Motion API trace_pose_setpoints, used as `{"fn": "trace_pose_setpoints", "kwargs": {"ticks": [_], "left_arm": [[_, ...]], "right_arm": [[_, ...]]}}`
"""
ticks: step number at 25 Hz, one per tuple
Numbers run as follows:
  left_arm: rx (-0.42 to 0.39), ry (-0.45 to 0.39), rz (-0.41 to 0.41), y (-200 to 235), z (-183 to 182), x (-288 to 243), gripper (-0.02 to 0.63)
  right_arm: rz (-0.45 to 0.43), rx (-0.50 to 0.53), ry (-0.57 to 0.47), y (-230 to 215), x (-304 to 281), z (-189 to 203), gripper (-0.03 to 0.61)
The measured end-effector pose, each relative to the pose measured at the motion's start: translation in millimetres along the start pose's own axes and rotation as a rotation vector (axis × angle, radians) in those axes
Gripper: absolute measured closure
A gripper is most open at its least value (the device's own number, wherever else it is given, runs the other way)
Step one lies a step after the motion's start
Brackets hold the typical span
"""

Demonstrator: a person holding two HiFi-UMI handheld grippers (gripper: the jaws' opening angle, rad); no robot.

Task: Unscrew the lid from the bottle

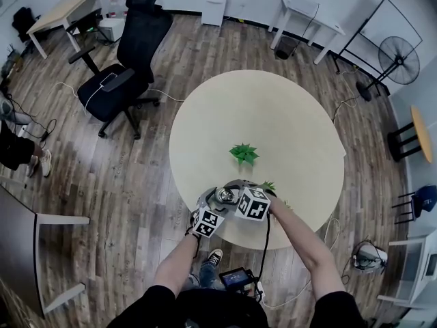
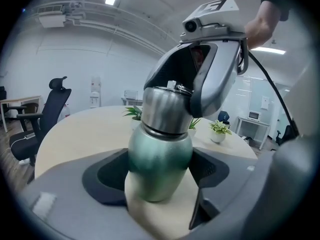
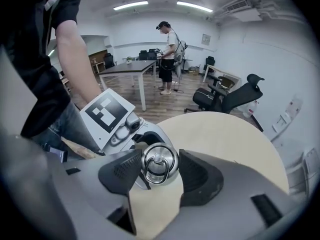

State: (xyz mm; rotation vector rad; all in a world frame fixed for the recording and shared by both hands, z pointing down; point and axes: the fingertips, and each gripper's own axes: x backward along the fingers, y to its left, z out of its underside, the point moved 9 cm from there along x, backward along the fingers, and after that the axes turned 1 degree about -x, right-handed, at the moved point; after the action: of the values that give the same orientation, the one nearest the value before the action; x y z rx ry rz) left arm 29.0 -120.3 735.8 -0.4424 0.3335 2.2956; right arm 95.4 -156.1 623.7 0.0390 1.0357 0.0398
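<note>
In the head view the marker cubes and both forearms cover most of the bottle (image 2: 160, 159), so only its shiny top shows, at the near edge of the round tabletop (image 1: 273, 128). A small green plant (image 1: 244, 153) stands apart from it, nearer the middle. The left gripper view gives the green body plainly. It sits upright between the jaws of the left gripper (image 2: 161, 173), whose dark pads press on both of its sides. Whether its base rests on the tabletop cannot be told. The steel lid (image 3: 159, 165) is partly covered there by the grey body of the right gripper (image 3: 159, 159), which comes down over it from above. In the right gripper view the lid and its ring handle sit squarely between that gripper's jaws, a pad against each side. The bottle's body is hidden beneath the lid.
</note>
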Motion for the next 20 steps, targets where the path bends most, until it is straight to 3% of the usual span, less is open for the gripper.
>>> {"fn": "trace_pose_setpoints", "kwargs": {"ticks": [2, 5, 13, 16, 20], "left_arm": [[0.001, -0.002, -0.001, 1, 0, 1, 0.242], [0.005, -0.002, -0.003, 1, 0, 1, 0.242], [0.004, 0.001, -0.005, 2, -1, 0, 0.242], [0.005, 0.000, -0.005, 2, 0, -1, 0.242], [0.006, -0.002, -0.004, 2, -1, 0, 0.242]], "right_arm": [[0.050, -0.076, -0.018, 1, 0, 0, 0.334], [0.115, -0.241, -0.067, 5, 2, -3, 0.270], [0.391, -0.757, -0.174, 12, -10, 8, 0.293], [0.425, -0.804, -0.168, 14, -11, 7, 0.304], [0.395, -0.709, -0.142, 16, -12, 5, 0.322]]}}
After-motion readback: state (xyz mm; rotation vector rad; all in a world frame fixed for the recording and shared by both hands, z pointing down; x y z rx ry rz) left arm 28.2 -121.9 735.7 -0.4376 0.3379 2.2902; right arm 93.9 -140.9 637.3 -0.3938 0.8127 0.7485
